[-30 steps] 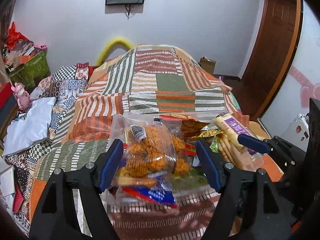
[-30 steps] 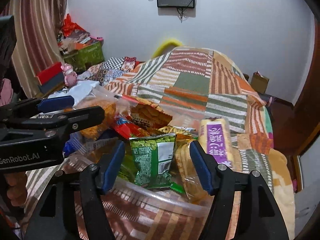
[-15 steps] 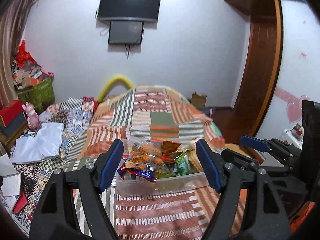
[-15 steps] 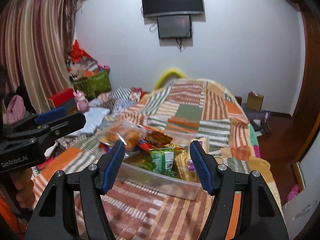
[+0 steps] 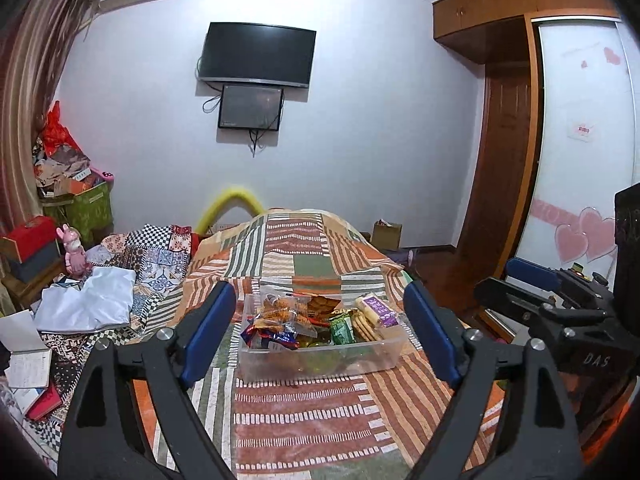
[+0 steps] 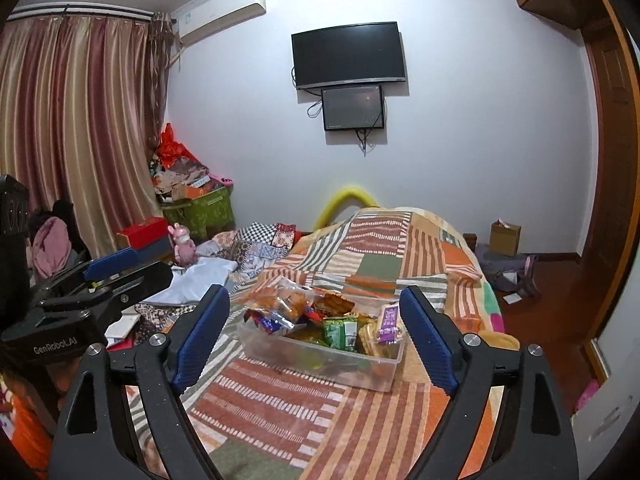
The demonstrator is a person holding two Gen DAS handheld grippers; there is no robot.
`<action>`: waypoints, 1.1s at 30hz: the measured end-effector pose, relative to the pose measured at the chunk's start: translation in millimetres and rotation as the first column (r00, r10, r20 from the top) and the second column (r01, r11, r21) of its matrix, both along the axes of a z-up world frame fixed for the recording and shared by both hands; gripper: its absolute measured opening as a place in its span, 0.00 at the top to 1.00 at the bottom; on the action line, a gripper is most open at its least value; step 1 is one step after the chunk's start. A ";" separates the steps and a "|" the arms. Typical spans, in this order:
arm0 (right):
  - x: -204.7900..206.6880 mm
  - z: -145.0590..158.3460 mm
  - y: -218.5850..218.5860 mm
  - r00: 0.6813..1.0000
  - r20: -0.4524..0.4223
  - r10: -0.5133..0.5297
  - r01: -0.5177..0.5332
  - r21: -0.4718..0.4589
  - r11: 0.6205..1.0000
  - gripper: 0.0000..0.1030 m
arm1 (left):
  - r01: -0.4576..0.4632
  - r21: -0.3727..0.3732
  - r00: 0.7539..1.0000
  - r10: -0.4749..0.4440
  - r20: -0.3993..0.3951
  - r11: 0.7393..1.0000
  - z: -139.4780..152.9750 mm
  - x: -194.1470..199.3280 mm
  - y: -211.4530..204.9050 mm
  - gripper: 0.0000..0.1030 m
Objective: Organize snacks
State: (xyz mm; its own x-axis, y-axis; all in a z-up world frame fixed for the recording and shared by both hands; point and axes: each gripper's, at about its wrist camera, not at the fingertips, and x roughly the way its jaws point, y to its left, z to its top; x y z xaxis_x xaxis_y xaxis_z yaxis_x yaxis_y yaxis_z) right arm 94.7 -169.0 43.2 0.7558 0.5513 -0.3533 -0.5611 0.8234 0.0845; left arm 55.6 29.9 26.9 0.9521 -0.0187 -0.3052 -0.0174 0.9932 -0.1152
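Both tools hang above the bed with nothing in them: the left gripper point(image 5: 320, 336) has its blue pads spread wide, and the right gripper point(image 6: 316, 334) is spread just as wide. The clear plastic bin point(image 5: 384, 354) sits at the centre of each frame on the striped patchwork bedspread point(image 5: 296, 408), piled high with snacks: an orange crunchy bag point(image 5: 280, 312) heaped at its left end, a green packet point(image 5: 342, 330) in the middle, and a purple-labelled cracker sleeve point(image 5: 376, 310) leaning at its right end. To my eye the sorting looks close to finished, since I see no loose packet on the bedspread. If anything is left to do, I'd tidy the overflowing left end, pressing down from above with one tool and steadying the bin's wall with the other, because the mattress is soft and the bin could tip. In the left wrist view the right gripper's body fills the right edge of the frame, so the two should come in one at a time. There is plenty of open bedspread in the lower half of both frames, but the bed's right edge drops off just past the bin, and clutter point(image 6: 192, 192) crowds the left.
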 end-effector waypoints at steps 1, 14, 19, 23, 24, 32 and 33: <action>-0.4 -0.7 -0.6 1.000 -0.001 -0.003 0.003 0.004 1.000 0.15 | 0.000 0.003 1.000 0.000 0.002 1.000 -0.3 -2.8 -1.0 0.16; -12.1 -8.2 -7.3 1.000 -0.013 -0.001 0.001 0.018 1.000 0.13 | 0.004 0.019 1.000 -0.004 0.008 1.000 -4.2 -22.4 -9.0 0.11; -16.1 -10.4 -9.5 1.000 -0.017 0.000 0.000 0.022 1.000 0.13 | 0.012 0.018 1.000 -0.012 -0.002 1.000 -7.4 -22.5 -11.0 0.11; -14.6 -11.1 -11.4 1.000 -0.024 0.001 0.000 0.027 1.000 0.13 | 0.015 0.018 1.000 -0.015 -0.004 1.000 -8.3 -21.6 -11.9 0.11; -14.1 -11.2 -12.2 1.000 -0.026 0.001 0.000 0.028 1.000 0.13 | 0.016 0.017 1.000 -0.016 -0.004 1.000 -8.5 -22.0 -11.1 0.11; -14.0 -12.0 -11.8 0.999 -0.032 0.005 -0.004 0.031 1.000 0.13 | 0.026 0.019 1.000 -0.025 -0.013 0.999 -11.0 -20.0 -13.3 0.11; -13.9 -12.6 -11.7 0.999 -0.033 0.005 -0.004 0.032 0.999 0.13 | 0.026 0.019 1.000 -0.026 -0.014 0.999 -11.1 -19.5 -13.7 0.11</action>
State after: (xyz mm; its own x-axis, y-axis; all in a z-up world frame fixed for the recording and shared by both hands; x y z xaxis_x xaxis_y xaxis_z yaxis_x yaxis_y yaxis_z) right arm 80.9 -180.7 30.6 0.7417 0.5659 -0.3601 -0.5612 0.8176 0.1288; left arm 36.1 16.2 15.8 0.9470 -0.0378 -0.3189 0.0073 0.9953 -0.0962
